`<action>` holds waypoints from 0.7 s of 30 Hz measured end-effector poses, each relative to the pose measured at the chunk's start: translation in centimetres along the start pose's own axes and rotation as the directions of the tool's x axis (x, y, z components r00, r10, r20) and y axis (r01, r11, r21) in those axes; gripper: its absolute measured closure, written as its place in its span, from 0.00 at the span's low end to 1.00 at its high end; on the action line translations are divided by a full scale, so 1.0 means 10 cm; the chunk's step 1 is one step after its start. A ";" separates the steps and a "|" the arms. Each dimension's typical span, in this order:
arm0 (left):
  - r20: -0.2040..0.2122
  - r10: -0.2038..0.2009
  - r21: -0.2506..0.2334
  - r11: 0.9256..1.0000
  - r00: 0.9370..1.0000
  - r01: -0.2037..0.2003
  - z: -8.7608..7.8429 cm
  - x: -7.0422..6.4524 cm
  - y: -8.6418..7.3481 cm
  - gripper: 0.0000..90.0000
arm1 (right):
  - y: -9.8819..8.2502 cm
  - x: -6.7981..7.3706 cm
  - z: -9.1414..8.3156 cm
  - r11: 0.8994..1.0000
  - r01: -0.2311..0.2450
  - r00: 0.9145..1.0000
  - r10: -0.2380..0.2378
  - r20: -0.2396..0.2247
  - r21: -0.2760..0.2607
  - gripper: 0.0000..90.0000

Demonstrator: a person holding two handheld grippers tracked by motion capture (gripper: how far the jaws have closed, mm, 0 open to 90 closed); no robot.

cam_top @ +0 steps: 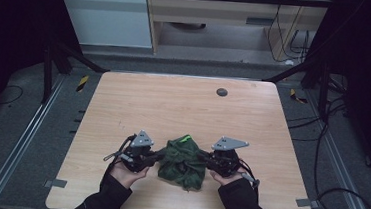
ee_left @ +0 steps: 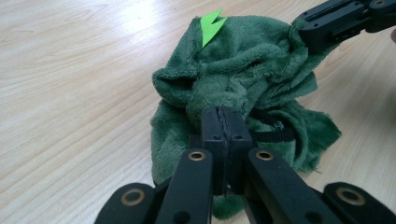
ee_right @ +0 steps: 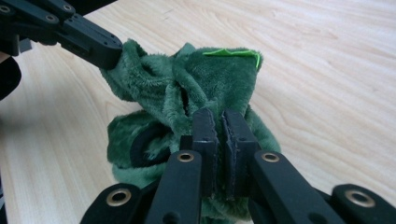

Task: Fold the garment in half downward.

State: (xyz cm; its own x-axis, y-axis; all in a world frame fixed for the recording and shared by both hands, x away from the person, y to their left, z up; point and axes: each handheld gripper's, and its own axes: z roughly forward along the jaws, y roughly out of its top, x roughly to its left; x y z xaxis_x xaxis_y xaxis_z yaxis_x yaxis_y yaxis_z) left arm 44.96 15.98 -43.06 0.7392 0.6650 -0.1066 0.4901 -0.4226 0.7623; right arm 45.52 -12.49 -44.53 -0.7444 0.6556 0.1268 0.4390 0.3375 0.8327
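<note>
A crumpled dark green plush garment (cam_top: 182, 161) with a bright green felt spike and black trim lies bunched near the front edge of the light wooden table (cam_top: 183, 104), between the two grippers. Both have a grip, so the grasping step looks done; spreading or folding the cloth looks still ahead, since it remains a tight heap.

The left gripper (ee_left: 225, 130) is clenched on a fold at the garment's left side, its jaws pressed together over the fleece. The right gripper (ee_right: 219, 140) pinches the opposite side, its jaws nearly closed on the pile. The hands sit low over the table, palms cupped beneath the grippers, which point inward toward each other across the bundle.
</note>
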 end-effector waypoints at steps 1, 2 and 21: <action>0.004 0.000 0.000 1.000 1.000 0.000 0.00 -0.01 -0.01 1.00 | -0.01 0.01 0.00 1.000 0.003 1.000 -0.003 -0.003 0.002 0.94; 0.005 0.000 0.003 1.000 1.000 0.000 -0.01 -0.02 -0.02 1.00 | -0.03 0.02 0.00 1.000 0.001 1.000 -0.001 -0.008 0.007 0.94; 0.036 0.004 0.066 0.998 0.999 -0.006 0.03 -0.13 -0.23 1.00 | -0.22 0.12 -0.01 0.999 -0.021 0.999 0.022 -0.038 0.034 0.93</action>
State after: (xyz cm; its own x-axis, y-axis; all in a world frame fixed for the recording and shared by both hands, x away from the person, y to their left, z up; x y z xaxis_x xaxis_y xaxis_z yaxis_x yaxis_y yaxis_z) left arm 43.02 15.91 -44.93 0.7572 0.6408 -0.1269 0.5151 -0.4661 0.7193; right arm 43.62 -12.54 -46.10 -0.7529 0.6369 0.1655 0.4714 0.3465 0.8110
